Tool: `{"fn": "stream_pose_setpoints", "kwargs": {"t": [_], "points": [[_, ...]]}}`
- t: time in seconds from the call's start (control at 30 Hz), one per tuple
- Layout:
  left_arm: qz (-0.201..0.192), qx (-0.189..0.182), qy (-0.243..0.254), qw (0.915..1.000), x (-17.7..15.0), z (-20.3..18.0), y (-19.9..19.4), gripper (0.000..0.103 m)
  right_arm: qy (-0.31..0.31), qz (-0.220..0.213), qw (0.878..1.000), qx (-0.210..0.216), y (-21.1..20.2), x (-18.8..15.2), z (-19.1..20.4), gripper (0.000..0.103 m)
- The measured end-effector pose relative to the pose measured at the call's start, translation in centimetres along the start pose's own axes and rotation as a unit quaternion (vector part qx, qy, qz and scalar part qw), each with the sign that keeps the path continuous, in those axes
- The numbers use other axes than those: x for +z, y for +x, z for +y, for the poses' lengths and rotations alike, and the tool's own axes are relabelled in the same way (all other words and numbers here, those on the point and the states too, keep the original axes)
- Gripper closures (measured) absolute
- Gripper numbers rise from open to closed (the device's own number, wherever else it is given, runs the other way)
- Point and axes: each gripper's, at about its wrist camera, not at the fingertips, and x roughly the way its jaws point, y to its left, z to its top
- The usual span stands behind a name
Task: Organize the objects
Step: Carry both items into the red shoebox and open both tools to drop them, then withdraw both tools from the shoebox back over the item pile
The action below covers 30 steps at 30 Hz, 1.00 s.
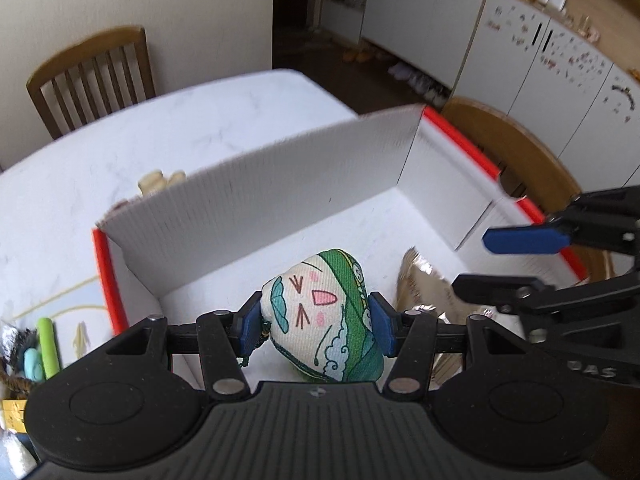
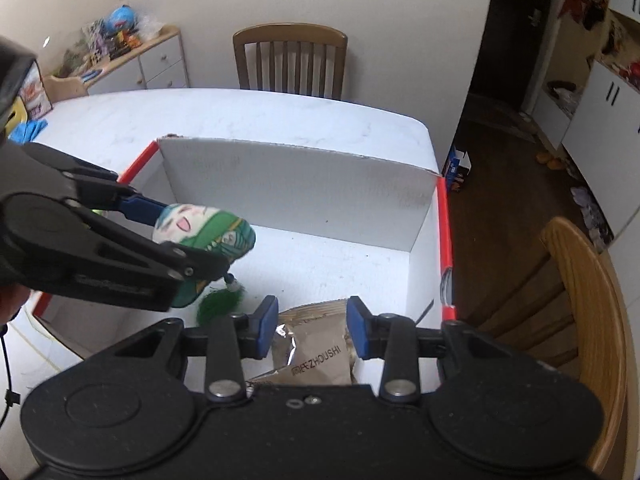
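One green-and-cream face-printed pouch (image 1: pixel 324 316) (tasselled) pinched in left claw (image 1: pixel 316 326); right claw (image 2: pixel 312 326) released

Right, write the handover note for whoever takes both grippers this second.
Left gripper: shut on the green-and-white plush sachet, held over the inside of the white box; not released yet.
Right gripper: open, holding nothing, poised over the brown snack packet.
Done: the packet already lies on the box floor, at the near right.
Left: lower and release the sachet, probably onto the bare floor left of the packet. Small items still sit on the table outside the box, including a green stick at the left; these likely go in next.
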Motion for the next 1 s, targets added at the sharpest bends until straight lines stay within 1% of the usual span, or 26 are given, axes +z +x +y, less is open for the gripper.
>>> {"fn": "stream_pose_setpoints", "kwargs": {"t": [0.1,0.37,0.43,0.47,0.5,0.73,0.8,1.0], "points": [[0.021,0.002,0.008,0.9997,-0.1,-0.3,1.2,0.048,0.005,0.002,1.0,0.015,0.3,0.2,-0.6,0.066],[0.064,0.005,0.009,0.9979,-0.8,-0.3,3.0,0.047,0.017,0.021,0.999,0.034,1.1,-0.5,-1.6,0.063],[0.065,0.004,0.006,0.9978,-0.5,-0.3,3.0,0.046,0.017,0.022,0.999,0.04,1.0,-0.7,-1.6,0.06],[0.066,0.003,0.005,0.9978,-0.5,-0.3,3.0,0.044,0.018,0.022,0.999,0.043,1.0,-0.8,-1.5,0.058],[0.068,0.002,0.003,0.9977,-0.5,-0.2,3.0,0.043,0.019,0.021,0.999,0.046,0.9,-0.8,-1.5,0.055],[0.054,-0.002,-0.014,0.9984,-0.7,0.3,1.6,0.04,0.025,0.018,0.998,0.054,0.5,-0.7,-1.4,0.046],[0.043,-0.004,-0.019,0.9989,-0.8,0.4,0.8,0.038,0.027,0.014,0.998,0.055,0.1,-0.8,-1.4,0.042],[0.006,-0.009,-0.024,0.9997,-1.3,0.5,-2.5,0.038,0.028,-0.002,0.998,0.059,-1.2,-0.7,-1.3,0.04]]}}
